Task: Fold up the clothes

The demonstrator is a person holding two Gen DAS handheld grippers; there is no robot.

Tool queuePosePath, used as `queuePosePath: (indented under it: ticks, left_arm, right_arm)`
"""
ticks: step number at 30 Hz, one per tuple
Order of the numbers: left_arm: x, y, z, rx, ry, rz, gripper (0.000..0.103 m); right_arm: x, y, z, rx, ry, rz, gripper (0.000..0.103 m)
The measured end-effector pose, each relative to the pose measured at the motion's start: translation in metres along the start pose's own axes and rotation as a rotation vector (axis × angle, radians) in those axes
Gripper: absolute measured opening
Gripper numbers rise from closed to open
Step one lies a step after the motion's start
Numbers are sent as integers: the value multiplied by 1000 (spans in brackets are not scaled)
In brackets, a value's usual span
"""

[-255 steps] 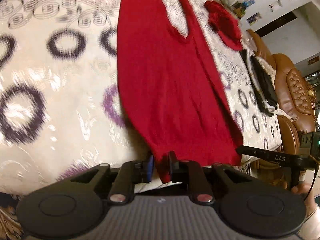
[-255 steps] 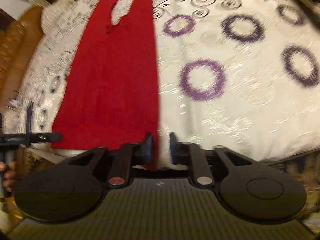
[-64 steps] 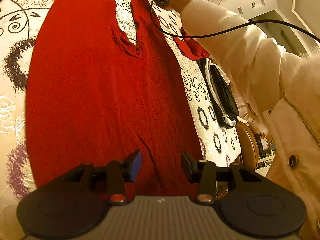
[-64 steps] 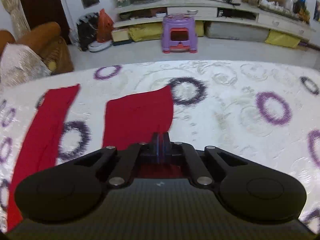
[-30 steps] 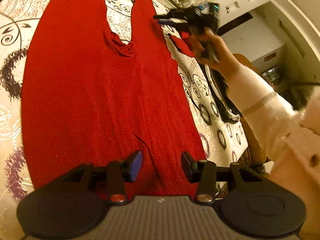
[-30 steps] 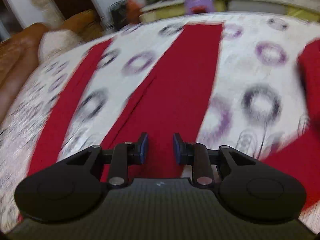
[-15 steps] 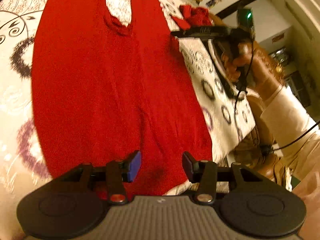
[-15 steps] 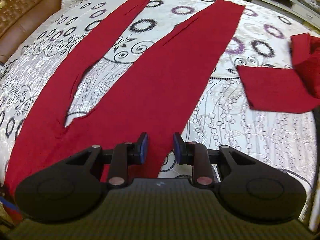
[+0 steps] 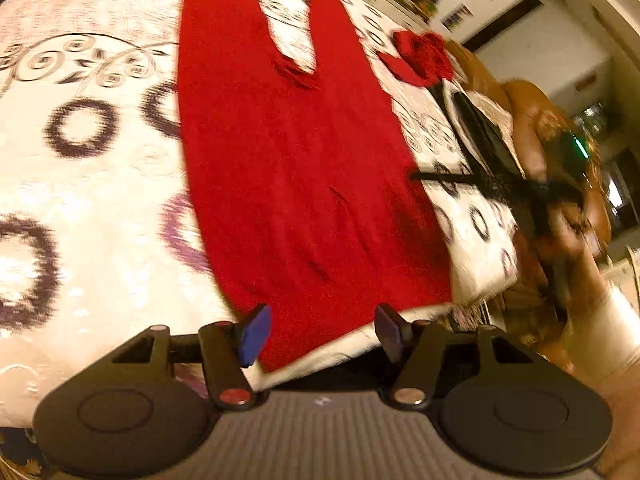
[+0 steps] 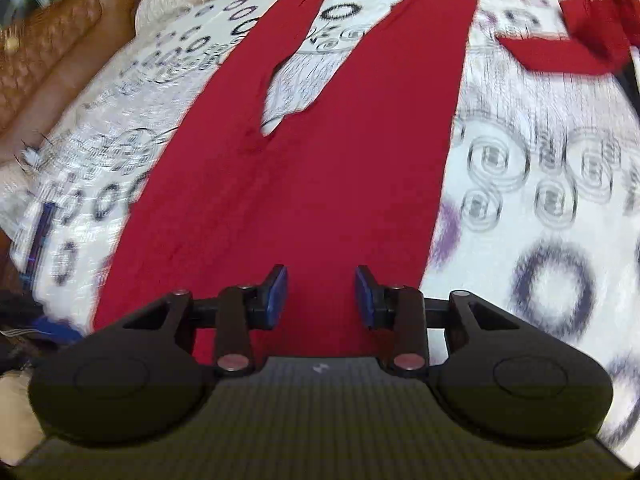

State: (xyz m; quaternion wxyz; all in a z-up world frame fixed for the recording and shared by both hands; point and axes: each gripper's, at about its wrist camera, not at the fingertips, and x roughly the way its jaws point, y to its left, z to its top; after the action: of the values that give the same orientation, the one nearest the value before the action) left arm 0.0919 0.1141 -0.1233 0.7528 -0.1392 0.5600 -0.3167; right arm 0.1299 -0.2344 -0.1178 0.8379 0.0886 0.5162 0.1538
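The left tongs (image 9: 318, 330) stand released, jaws wide apart, empty, at the lower middle of the left wrist view, just at the waist hem of the red trousers (image 9: 288, 168). The right tongs (image 10: 321, 294) are released too, poised over the same waist end. The trousers lie flat, legs running to the top of both frames, on a pale bed cover (image 10: 540, 168) printed with rings. A second red garment (image 10: 576, 46) lies crumpled in the upper right of the right wrist view, apart from the trousers.
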Motion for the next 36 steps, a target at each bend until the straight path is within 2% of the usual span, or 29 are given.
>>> queuePosePath:
  ticks: [2, 4, 8, 13, 15, 18, 19, 21, 23, 25, 30, 34, 36]
  left_arm:
    - [2, -1, 6, -1, 1, 16, 59]
    - [3, -2, 12, -2, 2, 33, 59]
    - [6, -3, 25, -4, 4, 66, 57]
    - [10, -5, 40, -6, 6, 107, 64]
    - [10, -6, 53, -12, -3, 136, 72]
    - [0, -9, 111, -48, -80, 254, 86]
    - [-3, -10, 130, -60, -105, 293, 87]
    - [-9, -12, 169, -86, -153, 372, 99]
    - [-11, -16, 214, -115, -177, 457, 100]
    - [-9, -20, 253, -134, -189, 507, 101]
    - [-7, -29, 320, -191, -251, 540, 103]
    - [4, -21, 363, -210, -214, 542, 103]
    - [5, -22, 369, -189, -236, 565, 103]
  right_arm:
    - [-8, 7, -20, 32, 12, 29, 43]
    - [-10, 18, -37, -6, 29, 20, 43]
    - [-10, 34, -57, -124, 64, -68, 43]
    - [-11, 32, -45, -88, 102, -93, 44]
    - [-15, 26, -19, -33, 66, -120, 48]
    - [-24, 13, 36, 93, 1, -159, 53]
    - [-29, 8, 56, 134, -42, -161, 54]
    - [-37, 6, 95, 197, -116, -201, 59]
    - [-36, 10, 135, 217, -131, -288, 66]
    - [-31, 15, 169, 217, -136, -350, 70]
    - [-11, 25, 240, 180, -137, -432, 70]
    - [-1, 21, 269, 210, -152, -434, 70]
    - [3, 21, 275, 211, -153, -438, 70]
